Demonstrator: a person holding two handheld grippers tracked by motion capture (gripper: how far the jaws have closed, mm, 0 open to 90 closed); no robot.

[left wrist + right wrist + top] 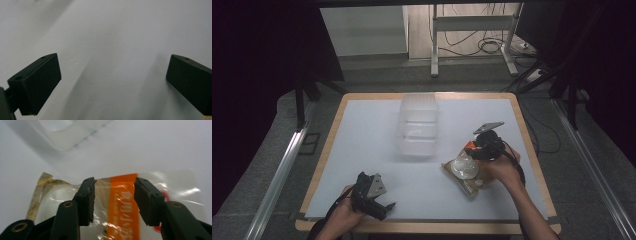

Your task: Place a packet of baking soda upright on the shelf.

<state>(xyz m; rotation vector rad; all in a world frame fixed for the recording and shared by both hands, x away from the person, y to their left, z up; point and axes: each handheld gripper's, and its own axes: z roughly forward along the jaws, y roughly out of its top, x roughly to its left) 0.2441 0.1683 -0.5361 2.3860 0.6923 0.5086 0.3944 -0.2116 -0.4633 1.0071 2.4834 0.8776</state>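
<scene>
- Right hand-held gripper (477, 152) sits over the near-right part of the worktop (362, 150), directly above a clear plastic packet (467, 172) — a pouch with an orange label strip and a pale round content showing through the film.
- Right gripper view: jaws apart, the orange strip (123, 205) in the gap between them, pads not pressing on the film. Judged: the packet lies flat on the worktop by its own weight, not held.
- Gripper hangs close over the packet's far end, jaws straddling the label — a stance that suits either a fresh pinch on the film or backing off from it; cannot tell which.
- Clear plastic container (418, 125) stands at worktop centre, well apart from the packet, open side up — probably placed within easy reach as the receiving bin.
- Left hand-held gripper (379, 207) rests at the near-left edge, jaws wide apart over bare worktop (112, 50), nothing between them — parked out of the way.
</scene>
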